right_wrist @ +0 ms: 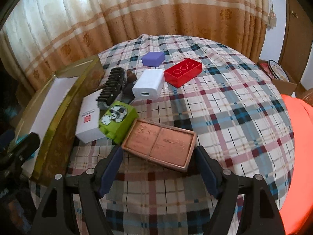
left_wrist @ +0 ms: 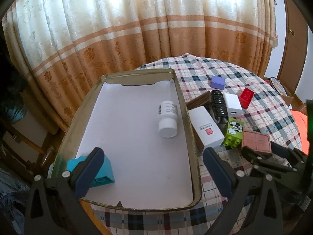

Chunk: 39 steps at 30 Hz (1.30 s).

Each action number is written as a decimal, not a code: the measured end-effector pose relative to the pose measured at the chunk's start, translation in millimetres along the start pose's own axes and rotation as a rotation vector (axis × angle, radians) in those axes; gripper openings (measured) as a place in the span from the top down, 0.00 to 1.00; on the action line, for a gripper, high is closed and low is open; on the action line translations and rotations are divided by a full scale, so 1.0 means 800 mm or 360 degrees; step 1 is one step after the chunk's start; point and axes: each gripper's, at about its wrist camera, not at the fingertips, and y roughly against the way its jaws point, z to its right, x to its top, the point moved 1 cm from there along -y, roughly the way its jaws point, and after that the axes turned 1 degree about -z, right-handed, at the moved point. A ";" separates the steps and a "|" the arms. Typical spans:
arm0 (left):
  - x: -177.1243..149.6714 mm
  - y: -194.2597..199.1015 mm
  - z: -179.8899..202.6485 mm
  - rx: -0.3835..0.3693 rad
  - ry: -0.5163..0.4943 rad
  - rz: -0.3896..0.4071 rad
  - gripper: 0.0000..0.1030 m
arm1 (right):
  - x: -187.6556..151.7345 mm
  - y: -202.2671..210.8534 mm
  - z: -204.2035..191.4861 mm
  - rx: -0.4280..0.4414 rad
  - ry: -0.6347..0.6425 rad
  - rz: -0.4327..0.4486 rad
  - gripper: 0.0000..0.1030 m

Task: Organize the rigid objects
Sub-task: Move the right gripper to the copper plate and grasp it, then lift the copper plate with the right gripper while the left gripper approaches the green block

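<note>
My right gripper is open wide, and the flat pink box lies slanted just ahead between its fingers.

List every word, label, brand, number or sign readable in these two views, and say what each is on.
None can be read.
White rectangular carton: a red square logo with a line of print, too small.
White plastic bottle in the metal tray: dark label lines, blurred.
Green toy block: cartoon picture only.
</note>
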 end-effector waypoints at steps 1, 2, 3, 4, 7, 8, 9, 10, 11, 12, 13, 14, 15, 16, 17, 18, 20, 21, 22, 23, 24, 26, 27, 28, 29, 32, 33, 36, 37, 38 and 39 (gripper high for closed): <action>0.000 0.000 0.000 -0.0003 -0.0001 -0.0002 0.01 | 0.002 -0.003 -0.003 -0.0004 0.0020 -0.0007 0.19; 0.000 0.000 0.001 -0.0006 -0.0003 -0.0003 0.01 | 0.005 -0.007 -0.005 -0.0014 0.0052 -0.0019 0.19; 0.000 0.000 0.001 -0.0006 -0.0005 -0.0002 0.01 | 0.007 -0.009 -0.007 -0.0030 0.0088 -0.0030 0.19; 0.000 0.001 0.001 -0.0003 -0.0007 0.0000 0.01 | 0.009 -0.012 -0.008 -0.0040 0.0118 -0.0036 0.19; 0.000 0.000 0.002 0.0001 0.0000 -0.0007 0.01 | 0.011 -0.017 -0.010 -0.0058 0.0219 -0.0043 0.19; 0.000 0.000 0.002 0.0000 0.0002 -0.0010 0.01 | 0.011 -0.018 -0.010 -0.0058 0.0242 -0.0048 0.19; 0.000 0.000 0.002 -0.0001 0.0002 -0.0013 0.01 | 0.012 -0.019 -0.010 -0.0059 0.0255 -0.0051 0.19; 0.001 0.000 0.003 -0.0004 0.0000 -0.0015 0.01 | 0.012 -0.019 -0.009 -0.0058 0.0262 -0.0051 0.19; 0.001 0.000 0.004 -0.0010 -0.0003 -0.0017 0.01 | 0.012 -0.019 -0.008 -0.0054 0.0262 -0.0052 0.19; 0.001 0.000 0.005 -0.0013 -0.0005 -0.0017 0.01 | 0.013 -0.019 -0.005 -0.0057 0.0249 -0.0051 0.19; 0.002 0.000 0.005 -0.0017 -0.0006 -0.0014 0.01 | 0.013 -0.018 -0.003 -0.0062 0.0236 -0.0050 0.19; 0.002 0.001 0.006 -0.0023 -0.0009 -0.0010 0.01 | 0.013 -0.017 0.001 -0.0066 0.0220 -0.0051 0.19; 0.003 0.001 0.008 -0.0028 -0.0013 -0.0006 0.01 | 0.014 -0.017 0.004 -0.0072 0.0213 -0.0052 0.19; 0.003 0.002 0.010 -0.0036 -0.0018 0.0000 0.01 | 0.013 -0.015 0.009 -0.0088 0.0200 -0.0051 0.19; 0.004 0.002 0.014 -0.0049 -0.0025 0.0010 0.01 | 0.012 -0.015 0.013 -0.0097 0.0191 -0.0050 0.19; 0.005 0.003 0.016 -0.0061 -0.0032 0.0018 0.01 | 0.012 -0.013 0.021 -0.0108 0.0163 -0.0044 0.19; 0.007 0.004 0.026 -0.0102 -0.0061 0.0034 0.01 | 0.015 -0.008 0.038 -0.0156 0.0103 -0.0014 0.19; 0.008 0.005 0.031 -0.0122 -0.0075 0.0038 0.01 | 0.016 -0.007 0.045 -0.0189 0.0086 0.0002 0.19; 0.009 0.006 0.037 -0.0148 -0.0089 0.0046 0.01 | 0.018 -0.006 0.053 -0.0220 0.0065 0.0013 0.19; 0.011 0.007 0.044 -0.0189 -0.0108 0.0052 0.01 | 0.020 -0.006 0.061 -0.0229 0.0036 0.0011 0.19; 0.013 0.008 0.050 -0.0217 -0.0123 0.0058 0.01 | 0.022 -0.006 0.072 -0.0233 -0.0001 0.0009 0.19; 0.016 0.010 0.063 -0.0259 -0.0160 0.0078 0.01 | 0.026 -0.006 0.085 -0.0248 -0.0027 0.0020 0.19; 0.017 0.010 0.071 -0.0275 -0.0184 0.0092 0.01 | 0.027 -0.004 0.088 -0.0233 -0.0031 0.0031 0.19; 0.019 0.010 0.077 -0.0283 -0.0202 0.0097 0.01 | 0.027 -0.003 0.089 -0.0241 -0.0024 0.0043 0.19; 0.020 0.008 0.086 -0.0295 -0.0223 0.0093 0.01 | 0.028 -0.004 0.089 -0.0240 -0.0024 0.0046 0.19; 0.023 0.001 0.102 -0.0342 -0.0241 0.0063 0.01 | 0.027 0.000 0.092 -0.0224 -0.0062 0.0083 0.19; 0.023 -0.002 0.105 -0.0351 -0.0245 0.0054 0.01 | 0.027 0.002 0.095 -0.0252 -0.0078 0.0102 0.19; 0.025 -0.010 0.116 -0.0378 -0.0255 0.0031 0.01 | 0.028 0.004 0.109 -0.0261 -0.0184 0.0131 0.19; 0.024 -0.012 0.118 -0.0389 -0.0254 0.0026 0.01 | 0.027 0.006 0.114 -0.0244 -0.0209 0.0143 0.19; 0.025 -0.015 0.122 -0.0408 -0.0252 0.0013 0.04 | 0.027 0.007 0.117 -0.0259 -0.0218 0.0156 0.19; 0.025 -0.018 0.124 -0.0418 -0.0252 0.0002 0.05 | 0.028 0.008 0.119 -0.0290 -0.0226 0.0158 0.19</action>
